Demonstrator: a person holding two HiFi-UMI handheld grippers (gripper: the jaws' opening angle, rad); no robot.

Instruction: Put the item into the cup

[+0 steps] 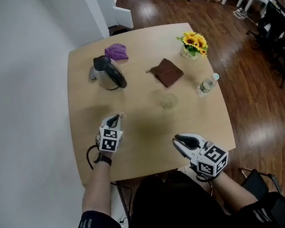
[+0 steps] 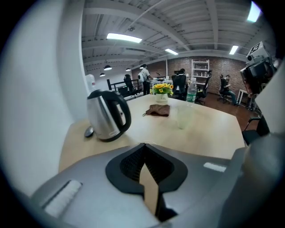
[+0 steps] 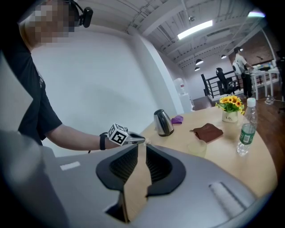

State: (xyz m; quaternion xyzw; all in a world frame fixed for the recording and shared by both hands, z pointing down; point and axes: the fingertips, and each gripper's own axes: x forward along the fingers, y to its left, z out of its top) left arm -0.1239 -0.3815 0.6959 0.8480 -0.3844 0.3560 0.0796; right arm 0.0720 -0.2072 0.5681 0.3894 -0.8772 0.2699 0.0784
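Office floor, tan bench [image 1: 150, 135]. Left gripper [image 1: 119, 117] is closed, with a small pale item [image 1: 122, 114] apparently pinched at its tips. The clear cup [image 1: 169, 101] stands to its right and slightly farther away, mid-bench. Right gripper [image 1: 178, 141] is near, slightly open and empty.

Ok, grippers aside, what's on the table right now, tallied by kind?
Cloths: 2 (crumpled purple cloth, folded brown cloth)
Steel electric kettle with black handle: 1
Clear plastic cup: 1
Clear plastic water bottle: 1
Small vase of yellow sunflowers: 1
Total: 6
Small grey thing beside the kettle: unclear, not counted.
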